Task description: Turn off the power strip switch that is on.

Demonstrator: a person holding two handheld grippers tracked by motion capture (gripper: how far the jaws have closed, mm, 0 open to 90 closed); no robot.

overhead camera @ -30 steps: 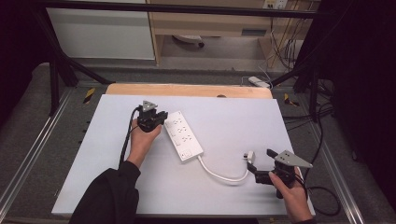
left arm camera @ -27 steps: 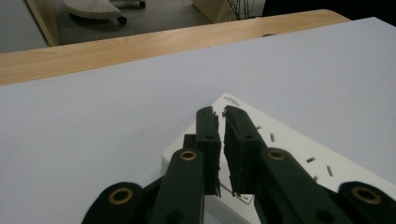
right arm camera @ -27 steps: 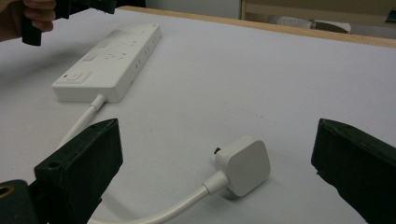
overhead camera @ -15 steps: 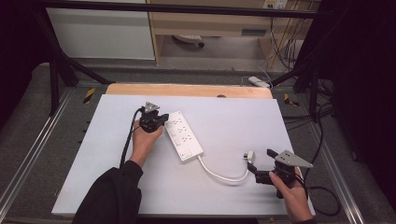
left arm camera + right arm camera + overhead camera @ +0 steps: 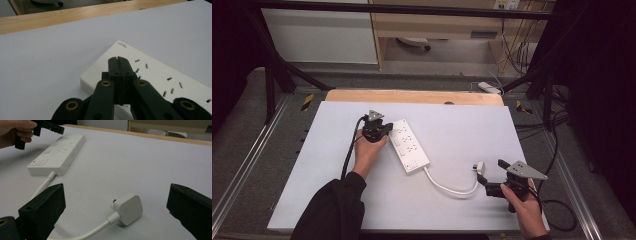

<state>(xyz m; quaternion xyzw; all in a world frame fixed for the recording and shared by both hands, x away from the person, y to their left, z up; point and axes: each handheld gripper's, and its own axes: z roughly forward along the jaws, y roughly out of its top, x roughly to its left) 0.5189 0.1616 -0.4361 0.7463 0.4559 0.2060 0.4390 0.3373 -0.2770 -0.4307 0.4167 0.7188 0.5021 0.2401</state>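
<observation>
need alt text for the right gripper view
A white square plug on a white cable lies on the pale table between the right gripper's two open black fingers. Farther off, the left gripper, shut, hovers by a white power strip.

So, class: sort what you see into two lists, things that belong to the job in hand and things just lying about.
In the job:
white plastic power strip
its white cable
white square plug
left gripper, shut
right gripper, open

Lying about:
second white power strip on the floor
yellow-black tape pieces
</observation>
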